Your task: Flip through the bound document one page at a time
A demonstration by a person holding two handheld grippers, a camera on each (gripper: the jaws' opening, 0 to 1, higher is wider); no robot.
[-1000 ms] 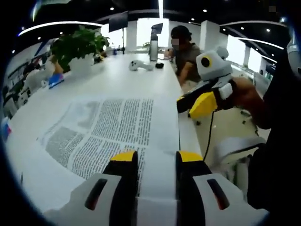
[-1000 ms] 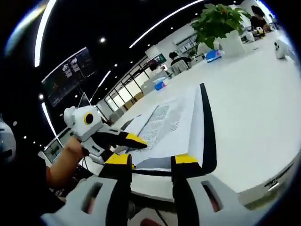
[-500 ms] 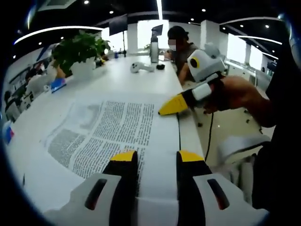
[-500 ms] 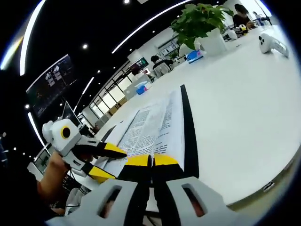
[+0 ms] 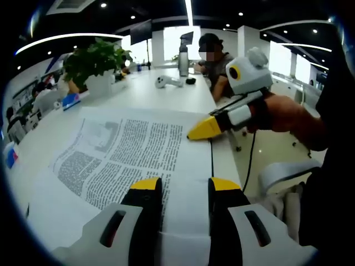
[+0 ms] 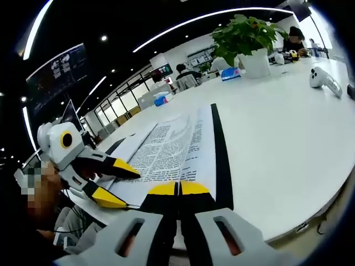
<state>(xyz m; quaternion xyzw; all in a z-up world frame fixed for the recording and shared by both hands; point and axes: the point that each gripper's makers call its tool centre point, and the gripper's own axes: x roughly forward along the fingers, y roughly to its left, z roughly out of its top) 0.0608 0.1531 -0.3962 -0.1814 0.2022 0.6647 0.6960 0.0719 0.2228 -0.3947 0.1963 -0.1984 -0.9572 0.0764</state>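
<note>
the bound document (image 5: 127, 152) lies open on the white table (image 5: 144, 94), close to the table's near edge, with its black binding strip (image 6: 220, 149) along one side. printed pages face up. how many pages are already turned cannot be told; a thin stack lies on the far side of the open spread, and the top sheet is flat, so the present turn is judged to be at its start, with most of the lift and fold-over left.

right gripper (image 5: 201, 130): in the left gripper view its yellow tips are pressed together at the corner of the top page nearest the table's edge. in the right gripper view the jaws meet with no gap, at the document's edge. whether a sheet is caught between them cannot be told.

left gripper (image 5: 181, 185): jaws set apart, low over the near part of the page, holding nothing. in the right gripper view it appears from the left, jaws spread, beside the document's edge.

change from one second ago: the right gripper was then spread and held in the air off the table's edge; it has since closed and come down to the page corner. from half a second ago little differs. the left gripper has stayed spread over the page.

a potted plant (image 5: 94, 58) and a white controller (image 5: 165, 81) stand farther along the table.
</note>
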